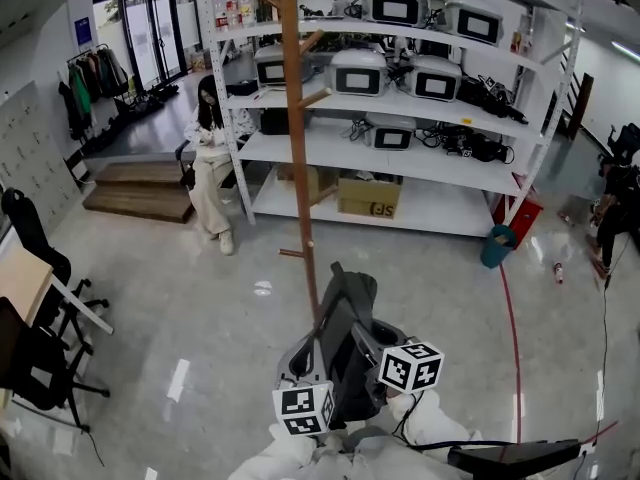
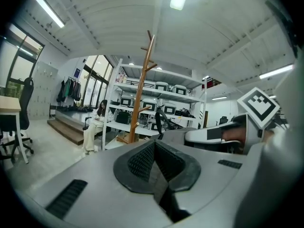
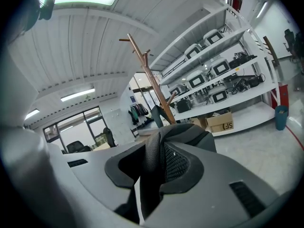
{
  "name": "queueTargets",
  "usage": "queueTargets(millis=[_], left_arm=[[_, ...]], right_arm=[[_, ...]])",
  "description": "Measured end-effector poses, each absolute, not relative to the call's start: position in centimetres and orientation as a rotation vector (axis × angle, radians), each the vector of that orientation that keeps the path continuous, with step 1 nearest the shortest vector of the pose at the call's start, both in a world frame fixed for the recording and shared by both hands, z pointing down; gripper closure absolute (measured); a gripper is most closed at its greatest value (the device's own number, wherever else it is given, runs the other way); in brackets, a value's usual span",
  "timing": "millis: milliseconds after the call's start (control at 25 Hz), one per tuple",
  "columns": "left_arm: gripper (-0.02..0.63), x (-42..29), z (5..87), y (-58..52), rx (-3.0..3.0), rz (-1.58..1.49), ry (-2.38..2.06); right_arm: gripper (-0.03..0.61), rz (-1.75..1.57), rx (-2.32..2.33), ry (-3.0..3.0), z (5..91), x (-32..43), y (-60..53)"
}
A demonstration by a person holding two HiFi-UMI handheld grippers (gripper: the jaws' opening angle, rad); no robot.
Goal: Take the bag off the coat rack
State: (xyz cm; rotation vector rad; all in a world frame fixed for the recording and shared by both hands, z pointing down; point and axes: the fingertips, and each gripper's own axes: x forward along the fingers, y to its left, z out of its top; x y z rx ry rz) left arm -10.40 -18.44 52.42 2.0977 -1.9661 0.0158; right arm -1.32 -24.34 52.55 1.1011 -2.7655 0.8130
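R gripper point(image 3: 153, 177) clenched on the mesh strap point(image 3: 154, 148) of the grey bag point(image 1: 348, 340); bag hangs low, just in front of the coat rack point(image 1: 296, 118) pole near its base, apparently clear of the pegs; L gripper point(image 2: 154, 169) jaws pressed together, nothing betw them. Bag looks soft, floppy, prob light; likely to sag & swing; strap is the best hold.

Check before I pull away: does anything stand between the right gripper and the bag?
Nothing visible does: the right gripper is shut on the strap of the bag. The coat rack pole stands close on the bag's far side; whether the strap hangs from it cannot be told.
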Motion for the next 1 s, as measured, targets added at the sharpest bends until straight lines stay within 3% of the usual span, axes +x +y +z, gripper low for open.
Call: queueTargets(millis=[1000], left_arm=[[0.626,-7.3,51.8,-18.9,2.093,-0.024,-1.935]], right_arm=[[0.483,0.816,1.043,-2.765,53.0,0.1,-22.5]])
